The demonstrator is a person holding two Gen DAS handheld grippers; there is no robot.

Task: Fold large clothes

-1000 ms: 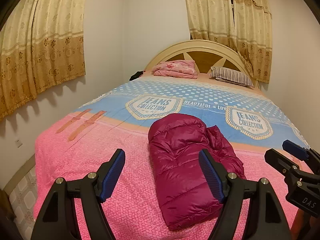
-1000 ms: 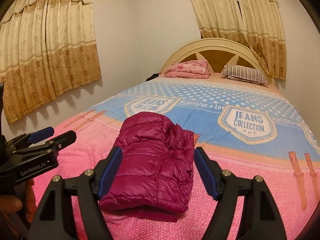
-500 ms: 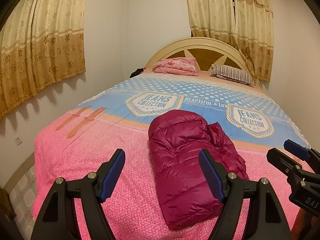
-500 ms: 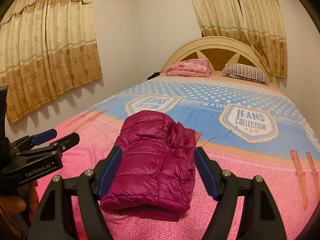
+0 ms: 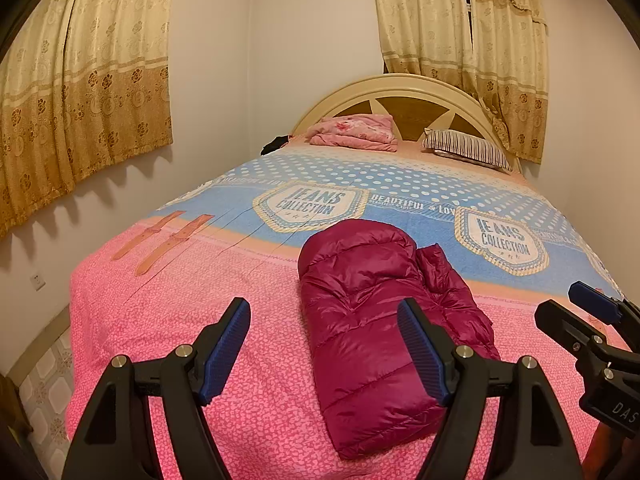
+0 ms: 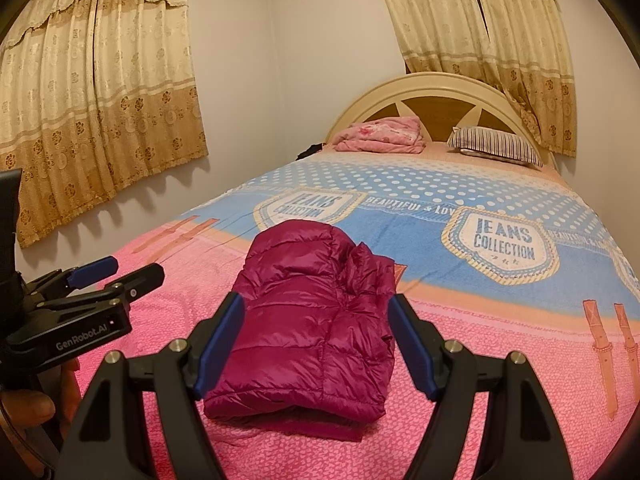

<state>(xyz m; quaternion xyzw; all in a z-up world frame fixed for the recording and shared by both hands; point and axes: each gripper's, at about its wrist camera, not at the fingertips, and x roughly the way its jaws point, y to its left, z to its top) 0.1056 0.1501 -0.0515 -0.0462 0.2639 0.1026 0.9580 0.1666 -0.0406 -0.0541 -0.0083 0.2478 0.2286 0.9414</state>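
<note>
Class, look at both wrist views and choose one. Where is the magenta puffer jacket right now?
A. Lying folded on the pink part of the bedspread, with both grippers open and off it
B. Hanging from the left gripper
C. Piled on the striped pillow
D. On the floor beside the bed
A: the puffer jacket lies folded on the bedspread, while the left gripper and the right gripper stand open, clear of it.

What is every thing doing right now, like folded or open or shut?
puffy jacket: folded, lying on the bed
left gripper: open, holding nothing
right gripper: open, holding nothing
pink blanket: folded by the headboard
striped pillow: lying flat
curtains: drawn shut
</note>
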